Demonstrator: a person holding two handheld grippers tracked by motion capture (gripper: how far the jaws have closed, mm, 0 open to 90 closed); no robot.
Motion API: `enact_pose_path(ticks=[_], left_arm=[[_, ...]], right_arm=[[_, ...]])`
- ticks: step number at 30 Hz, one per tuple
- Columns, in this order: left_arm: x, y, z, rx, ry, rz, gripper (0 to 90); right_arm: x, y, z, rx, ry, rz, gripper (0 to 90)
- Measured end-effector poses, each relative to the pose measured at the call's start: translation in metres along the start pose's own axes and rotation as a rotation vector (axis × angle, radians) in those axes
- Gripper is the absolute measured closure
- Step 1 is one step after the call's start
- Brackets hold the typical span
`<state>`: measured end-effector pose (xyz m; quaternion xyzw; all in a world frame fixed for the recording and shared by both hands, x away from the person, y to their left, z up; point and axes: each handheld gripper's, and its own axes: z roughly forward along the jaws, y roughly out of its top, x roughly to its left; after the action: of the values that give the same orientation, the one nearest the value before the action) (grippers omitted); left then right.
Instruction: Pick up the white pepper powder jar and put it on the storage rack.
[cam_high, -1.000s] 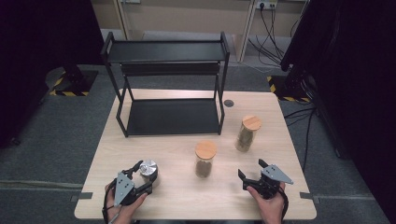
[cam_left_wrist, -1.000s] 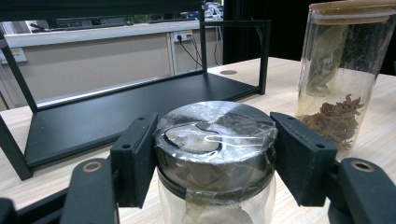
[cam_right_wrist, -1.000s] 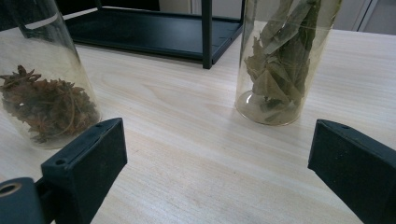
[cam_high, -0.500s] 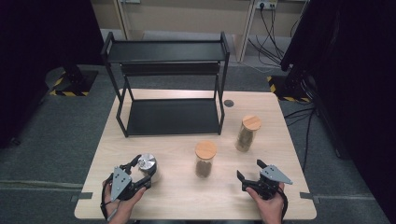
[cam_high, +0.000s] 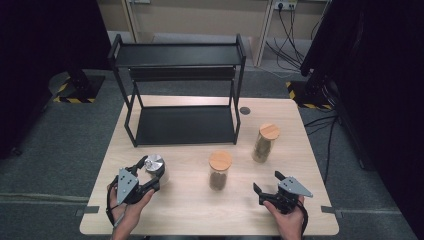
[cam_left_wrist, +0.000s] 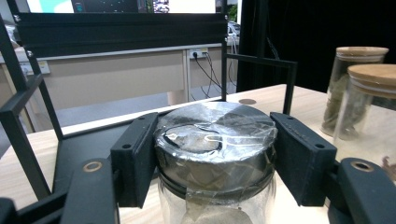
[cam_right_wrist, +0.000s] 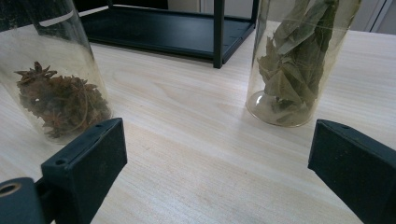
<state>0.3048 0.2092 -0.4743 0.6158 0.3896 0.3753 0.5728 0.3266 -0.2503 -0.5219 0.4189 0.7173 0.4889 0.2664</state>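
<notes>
A glass jar with a silver lid (cam_high: 154, 163) wrapped in clear film sits at the table's front left. My left gripper (cam_high: 152, 173) is shut on it, its jaws pressing both sides just under the lid (cam_left_wrist: 215, 133). At the front right my right gripper (cam_high: 267, 181) stands open over bare wood (cam_right_wrist: 210, 154), with nothing between its jaws. A wooden-lidded jar of star anise (cam_high: 219, 170) (cam_right_wrist: 56, 88) stands mid-table. A taller jar of bay leaves (cam_high: 264, 142) (cam_right_wrist: 299, 60) stands to its right.
A black two-tier metal rack (cam_high: 182, 75) takes up the back half of the table, its lower shelf (cam_right_wrist: 163, 28) bare. A small dark round disc (cam_high: 244, 110) lies by the rack's right rear leg. Bare wood lies between the jars and the front edge.
My left gripper has risen a little with the silver-lidded jar in it, shifting towards the rack. The right gripper and both wooden-lidded jars have stayed put.
</notes>
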Motion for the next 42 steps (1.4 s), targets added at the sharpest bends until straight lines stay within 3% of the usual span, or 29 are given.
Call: enact_pose_path(ticks=[42], left_arm=[[0.029, 0.019, 0.060, -0.011, 0.112, 0.014, 35.1]], right_arm=[[0.000, 0.000, -0.001, -0.007, 0.000, 0.006, 4.5]])
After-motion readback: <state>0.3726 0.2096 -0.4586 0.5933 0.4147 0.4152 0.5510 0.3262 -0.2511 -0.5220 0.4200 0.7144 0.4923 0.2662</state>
